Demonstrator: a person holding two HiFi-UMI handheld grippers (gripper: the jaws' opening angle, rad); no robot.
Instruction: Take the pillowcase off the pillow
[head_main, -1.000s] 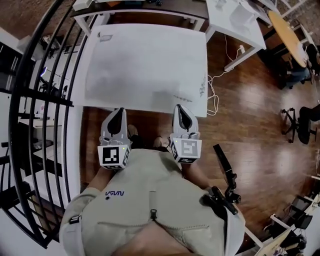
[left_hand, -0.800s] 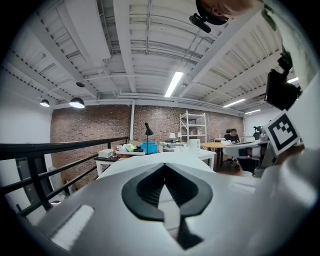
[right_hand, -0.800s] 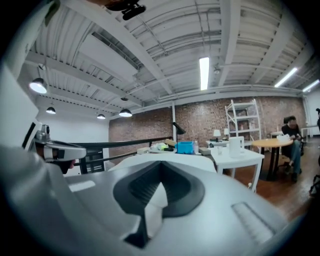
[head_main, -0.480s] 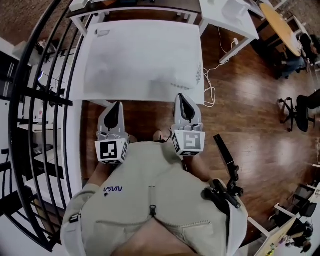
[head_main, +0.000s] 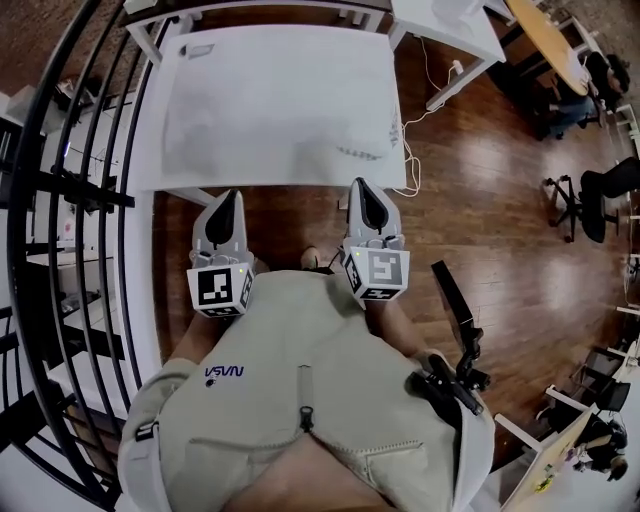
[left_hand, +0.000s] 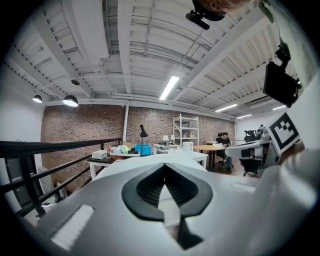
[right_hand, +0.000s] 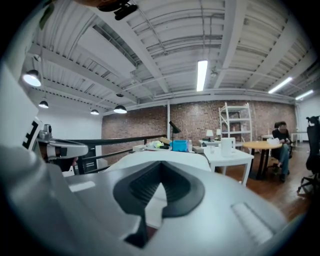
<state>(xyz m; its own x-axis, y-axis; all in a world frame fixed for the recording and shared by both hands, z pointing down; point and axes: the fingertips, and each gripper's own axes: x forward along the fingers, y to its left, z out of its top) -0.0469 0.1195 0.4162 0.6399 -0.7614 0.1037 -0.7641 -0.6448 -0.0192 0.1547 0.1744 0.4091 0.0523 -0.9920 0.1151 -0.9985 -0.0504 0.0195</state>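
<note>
Pillowcase and pillow (head_main: 272, 100) read as one pale slab lying flat on the white table (head_main: 148, 165) and covering nearly all of its top. White on white, the outline is hard to follow. A narrow bare strip shows along the table's left edge, and a few creases gather near the near right corner. Which side the pillowcase opens on cannot be made out. A small tag-like mark sits at the far left corner, too small to read.

Left gripper (head_main: 228, 198) and right gripper (head_main: 362, 188) point at the table's near edge, with their tips just short of it over the wooden floor (head_main: 480, 230). They touch nothing. Each gripper view shows its dark pads pressed together at the tip with nothing pinched. Both gripper bodies block the lower part of those views, so only the pillow's rounded top shows beyond them. The person's beige jacket (head_main: 300, 390) hides both hands.

Compared with a second ago, the table sits higher in the head view, more floor shows at the right, and the black railing (head_main: 90, 210) fills more of the left. Both grippers have kept their place just short of the near edge, shut as before.
</note>
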